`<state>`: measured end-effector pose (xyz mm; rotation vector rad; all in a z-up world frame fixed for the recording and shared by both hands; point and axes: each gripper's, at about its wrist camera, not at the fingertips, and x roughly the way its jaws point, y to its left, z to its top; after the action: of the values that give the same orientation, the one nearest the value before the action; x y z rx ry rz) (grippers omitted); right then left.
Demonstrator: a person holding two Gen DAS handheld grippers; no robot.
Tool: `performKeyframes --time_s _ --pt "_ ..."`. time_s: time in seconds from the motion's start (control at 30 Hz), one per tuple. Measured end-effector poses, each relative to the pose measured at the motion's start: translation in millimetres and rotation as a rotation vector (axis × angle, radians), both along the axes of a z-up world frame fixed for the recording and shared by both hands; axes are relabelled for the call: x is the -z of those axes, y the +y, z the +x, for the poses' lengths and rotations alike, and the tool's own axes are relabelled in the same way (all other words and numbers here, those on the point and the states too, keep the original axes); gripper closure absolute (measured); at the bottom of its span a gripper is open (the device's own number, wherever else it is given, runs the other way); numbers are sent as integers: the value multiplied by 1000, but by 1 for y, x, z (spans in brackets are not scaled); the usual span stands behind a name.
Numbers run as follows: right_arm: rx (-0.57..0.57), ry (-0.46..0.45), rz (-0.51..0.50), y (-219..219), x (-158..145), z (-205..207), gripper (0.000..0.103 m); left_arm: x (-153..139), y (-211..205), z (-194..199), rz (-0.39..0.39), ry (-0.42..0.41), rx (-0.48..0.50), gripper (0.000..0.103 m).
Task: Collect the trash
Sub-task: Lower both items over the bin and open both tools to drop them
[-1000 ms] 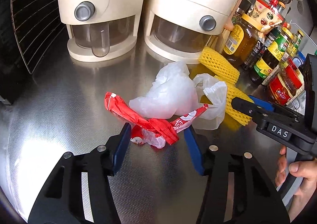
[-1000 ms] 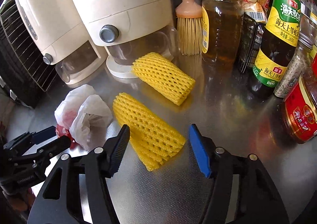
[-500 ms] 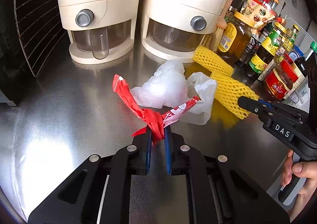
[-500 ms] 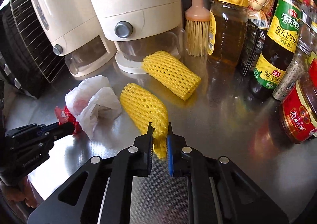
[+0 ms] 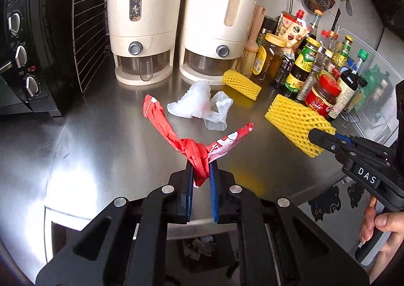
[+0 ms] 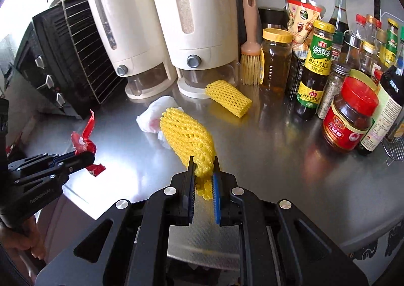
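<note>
My left gripper [image 5: 201, 167] is shut on a crumpled red wrapper [image 5: 194, 149] and holds it above the steel counter [image 5: 101, 149]. My right gripper [image 6: 204, 167] is shut on a yellow foam net sleeve [image 6: 186, 134], lifted off the counter; it also shows in the left wrist view [image 5: 295, 121]. A second yellow foam net [image 6: 228, 97] lies near the right white dispenser. A crumpled white plastic bag [image 5: 199, 105] lies on the counter between them. The left gripper with the red wrapper [image 6: 84, 142] shows at the left of the right wrist view.
Two white grain dispensers [image 5: 176, 20] stand at the back. A black toaster oven [image 5: 32, 46] is at the left. Sauce bottles and jars [image 6: 348, 114] crowd the right. A brush [image 6: 250, 58] leans by a honey jar. A bin with trash [image 5: 199, 248] sits below the counter edge.
Both grippers closed on their items a second ago and have since lifted and pulled back from the counter, carrying the red wrapper and the yellow foam net toward the front edge.
</note>
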<state>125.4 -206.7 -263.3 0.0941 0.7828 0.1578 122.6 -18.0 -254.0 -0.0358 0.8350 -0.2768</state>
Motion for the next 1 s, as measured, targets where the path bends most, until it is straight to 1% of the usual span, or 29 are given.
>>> performKeyframes --time_s 0.17,0.27,0.37,0.47,0.53,0.63,0.73,0.87,1.0 --pt "-19 -32 4 7 -12 -52 90 -5 5 -51 1 -38 -20 93" --pt "-32 -40 9 11 -12 -82 90 1 6 -82 -1 -51 -22 93" --pt "-48 -37 8 15 -3 -108 90 15 5 -107 8 -50 -16 93" --pt "-57 -12 9 20 16 -129 90 37 4 -126 9 -30 -12 92" --pt "-52 8 3 21 34 -140 90 55 3 -135 10 -9 -11 92" --pt "-49 67 31 21 68 -149 90 86 -2 -145 42 15 -13 92" --pt "-35 141 57 20 108 -152 90 119 -3 -148 25 61 -7 92" --pt "4 227 69 19 160 -151 90 162 -9 -152 37 89 -2 93" --pt "35 275 70 21 200 -150 90 204 -14 -147 22 153 -1 93"
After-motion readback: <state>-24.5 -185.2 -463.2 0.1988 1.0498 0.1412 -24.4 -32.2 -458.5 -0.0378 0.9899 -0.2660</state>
